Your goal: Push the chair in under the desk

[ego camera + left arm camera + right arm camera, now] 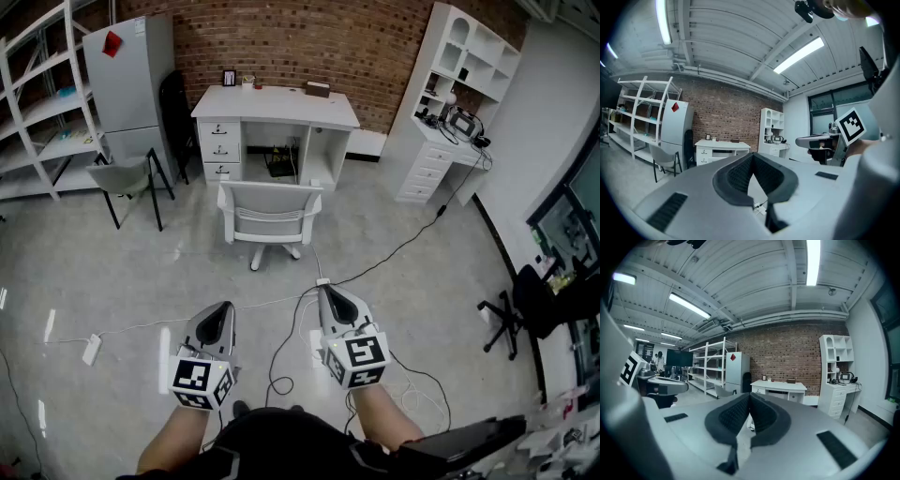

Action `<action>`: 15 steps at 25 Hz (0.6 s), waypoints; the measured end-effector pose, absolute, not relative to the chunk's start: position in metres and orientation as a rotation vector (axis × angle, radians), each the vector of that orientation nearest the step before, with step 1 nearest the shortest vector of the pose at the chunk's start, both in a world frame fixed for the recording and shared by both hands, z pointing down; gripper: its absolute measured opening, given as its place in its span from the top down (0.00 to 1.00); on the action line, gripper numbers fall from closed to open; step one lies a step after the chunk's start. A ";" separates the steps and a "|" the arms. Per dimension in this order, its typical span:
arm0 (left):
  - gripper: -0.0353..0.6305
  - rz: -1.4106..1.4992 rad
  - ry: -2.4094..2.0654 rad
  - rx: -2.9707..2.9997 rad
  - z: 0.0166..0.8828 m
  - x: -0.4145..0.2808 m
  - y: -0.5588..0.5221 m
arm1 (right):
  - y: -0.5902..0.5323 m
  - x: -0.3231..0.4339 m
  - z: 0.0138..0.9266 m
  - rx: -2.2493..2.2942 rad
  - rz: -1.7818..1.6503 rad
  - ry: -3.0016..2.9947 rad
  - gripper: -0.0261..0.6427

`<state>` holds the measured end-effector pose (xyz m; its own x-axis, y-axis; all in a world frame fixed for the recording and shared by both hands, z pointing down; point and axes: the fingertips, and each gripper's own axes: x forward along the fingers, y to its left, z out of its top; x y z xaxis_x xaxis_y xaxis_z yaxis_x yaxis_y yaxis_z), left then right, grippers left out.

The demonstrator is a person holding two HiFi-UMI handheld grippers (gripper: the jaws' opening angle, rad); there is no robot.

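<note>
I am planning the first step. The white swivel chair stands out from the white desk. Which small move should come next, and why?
Probably step forward, bringing both grippers toward the white swivel chair. The left gripper and right gripper are shut, empty and far from it.

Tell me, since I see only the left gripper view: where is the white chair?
Observer: The chair stands before the desk opening, its back towards the person.
Operator: Is either gripper on it?
Observer: No. The left gripper and right gripper are both well short of it.
Operator: Anything lying between?
Observer: Cables trail across the floor there.
</note>
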<state>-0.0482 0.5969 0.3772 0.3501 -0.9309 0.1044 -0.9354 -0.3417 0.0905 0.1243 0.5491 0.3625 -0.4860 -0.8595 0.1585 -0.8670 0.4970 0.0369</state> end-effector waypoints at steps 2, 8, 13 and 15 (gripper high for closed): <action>0.94 0.066 -1.718 2.462 0.379 -0.049 0.600 | 0.552 0.122 0.362 1.494 0.069 -2.577 0.95; 0.94 0.059 -1.714 2.460 0.378 -0.054 0.603 | 0.554 0.116 0.362 1.489 0.072 -2.577 0.95; 0.94 0.052 -1.705 2.464 0.377 -0.058 0.607 | 0.557 0.110 0.364 1.482 0.079 -2.576 0.95; 0.94 0.052 -1.702 2.464 0.378 -0.059 0.610 | 0.559 0.108 0.364 1.485 0.086 -2.581 0.95</action>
